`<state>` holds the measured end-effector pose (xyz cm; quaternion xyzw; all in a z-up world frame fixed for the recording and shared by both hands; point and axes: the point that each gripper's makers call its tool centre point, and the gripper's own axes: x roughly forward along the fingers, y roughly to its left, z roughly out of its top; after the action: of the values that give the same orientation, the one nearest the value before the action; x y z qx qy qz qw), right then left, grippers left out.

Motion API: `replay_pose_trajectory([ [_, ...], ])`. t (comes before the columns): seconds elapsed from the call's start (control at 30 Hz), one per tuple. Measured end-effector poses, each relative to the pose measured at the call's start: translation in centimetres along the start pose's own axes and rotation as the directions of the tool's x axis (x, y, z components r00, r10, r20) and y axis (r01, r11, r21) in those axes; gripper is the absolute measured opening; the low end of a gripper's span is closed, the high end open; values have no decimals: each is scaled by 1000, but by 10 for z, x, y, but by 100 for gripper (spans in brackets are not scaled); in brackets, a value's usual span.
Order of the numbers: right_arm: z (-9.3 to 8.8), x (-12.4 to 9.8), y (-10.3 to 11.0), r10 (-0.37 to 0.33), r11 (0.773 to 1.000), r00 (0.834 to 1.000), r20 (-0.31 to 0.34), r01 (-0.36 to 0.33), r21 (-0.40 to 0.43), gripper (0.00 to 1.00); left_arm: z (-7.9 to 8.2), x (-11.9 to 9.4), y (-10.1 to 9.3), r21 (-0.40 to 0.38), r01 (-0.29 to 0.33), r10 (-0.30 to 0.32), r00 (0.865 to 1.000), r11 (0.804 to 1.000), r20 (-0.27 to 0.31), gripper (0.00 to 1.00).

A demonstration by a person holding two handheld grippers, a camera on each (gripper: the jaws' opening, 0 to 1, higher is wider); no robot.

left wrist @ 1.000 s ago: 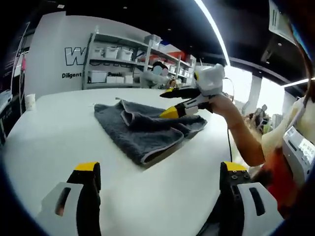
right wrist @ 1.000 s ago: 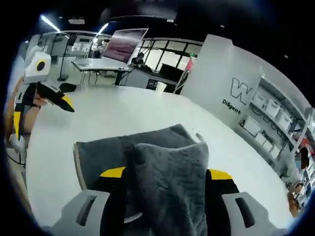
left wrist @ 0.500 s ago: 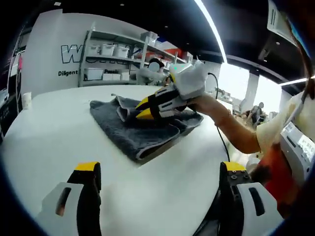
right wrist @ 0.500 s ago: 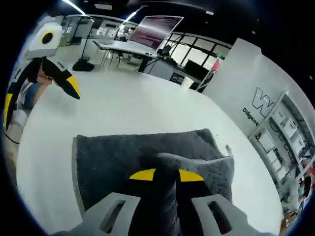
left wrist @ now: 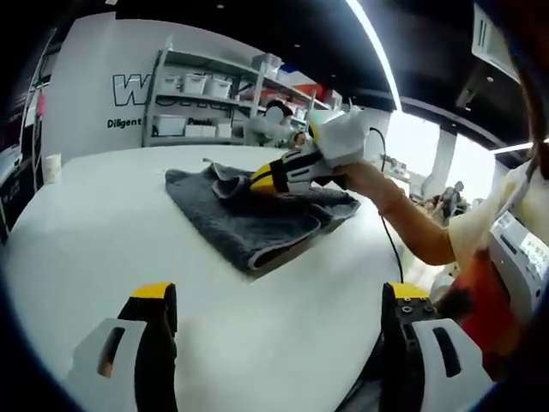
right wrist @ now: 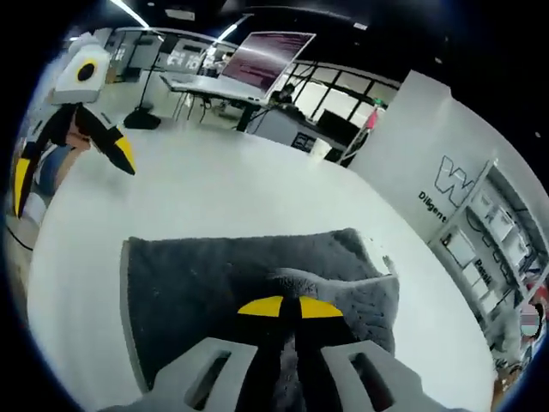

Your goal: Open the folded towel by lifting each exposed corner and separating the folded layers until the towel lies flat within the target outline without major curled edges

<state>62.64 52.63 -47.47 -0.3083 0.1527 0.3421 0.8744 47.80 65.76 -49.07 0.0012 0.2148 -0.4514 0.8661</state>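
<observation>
Left gripper view: left gripper (left wrist: 274, 322) at near table edge, yellow-tipped jaws spread wide, nothing between them, bare white table (left wrist: 103, 232) beneath. Beyond, grey folded towel (left wrist: 249, 223) lies toward far side of table, well apart from left gripper. Right gripper (left wrist: 262, 179) pinches raised towel fold near towel's far edge. Shelving with bins (left wrist: 202, 107) behind.

Right gripper view: right gripper (right wrist: 287, 306) jaws clamped together on towel (right wrist: 197, 283) fold; left gripper (right wrist: 69, 150) over far table edge, jaws apart.

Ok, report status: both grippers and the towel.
Right gripper shut on a raised fold of the towel. Left gripper open, hanging back over the table. Towel still folded. Nothing in the way.
</observation>
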Motion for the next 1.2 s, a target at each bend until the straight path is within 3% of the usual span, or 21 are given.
replay_pose_trajectory([
  [0.27, 16, -35, -45, -88, 995, 993, 82, 84, 52, 0, -2, 3, -7, 24, 24, -23, 1000, 999, -20, 97],
  [0.53, 12, -64, -97, -186, 979, 978, 92, 176, 103, 0, -1, 2, -7, 26, 22, -21, 1000, 999, -19, 97],
  [0.67, 0, -72, -124, -240, 966, 968, 70, 231, 119, 0, 0, 0, -9, 31, 22, -22, 1000, 999, -18, 97],
  [0.77, -15, -76, -150, -307, 947, 951, 25, 302, 109, 0, 1, -1, -11, 32, 23, -23, 1000, 999, -12, 97],
  [0.97, -35, -75, -183, -342, 934, 939, -27, 343, 101, 0, 1, -4, -11, 39, 22, -21, 1000, 999, -13, 97],
  [1.07, -46, -73, -202, -384, 917, 922, -59, 388, 91, 0, 1, -3, -10, 38, 20, -20, 1000, 999, -12, 97],
  [1.2, -62, -65, -222, -400, 909, 910, -106, 409, 84, 0, -1, -1, -11, 37, 28, -28, 999, 999, -18, 97],
])
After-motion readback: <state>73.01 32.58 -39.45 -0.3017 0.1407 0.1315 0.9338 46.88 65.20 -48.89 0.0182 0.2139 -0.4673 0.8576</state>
